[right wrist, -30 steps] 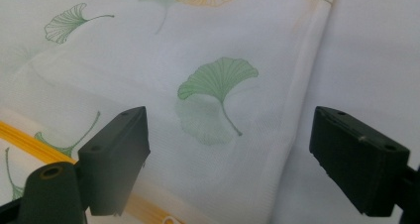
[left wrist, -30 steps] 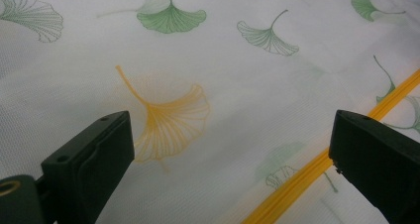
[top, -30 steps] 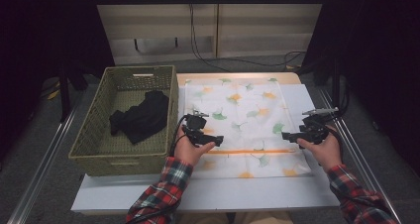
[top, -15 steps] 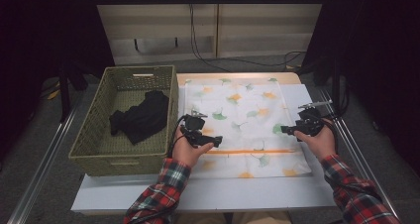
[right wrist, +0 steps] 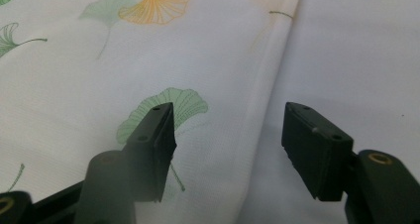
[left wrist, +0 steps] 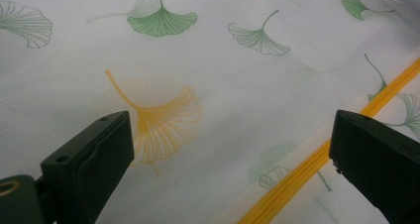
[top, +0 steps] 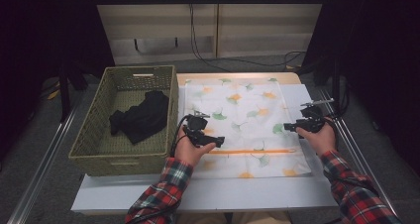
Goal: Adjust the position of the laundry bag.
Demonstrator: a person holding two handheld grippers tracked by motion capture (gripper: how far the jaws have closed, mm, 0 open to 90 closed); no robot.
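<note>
Mesh laundry bag (top: 237, 120) lies flat on worktop (top: 297, 194), right of basket (top: 99, 149). Likely light, limp, slippery. Left hand-held gripper (top: 218, 140) gapes wide over it; right hand-held gripper (top: 288, 128) has been closing over the side edge (right wrist: 267, 110), not yet pinching. Grab there.

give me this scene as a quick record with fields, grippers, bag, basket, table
left gripper: open, over the bag near its zipper, nothing between the jaws
right gripper: open, jaws have just been closing, straddling the bag's right edge, pads not yet pressing
bag: white mesh with a ginkgo leaf print, flat on the table
basket: woven, left of the bag
black cloth: bunched inside the basket
table: white top
</note>
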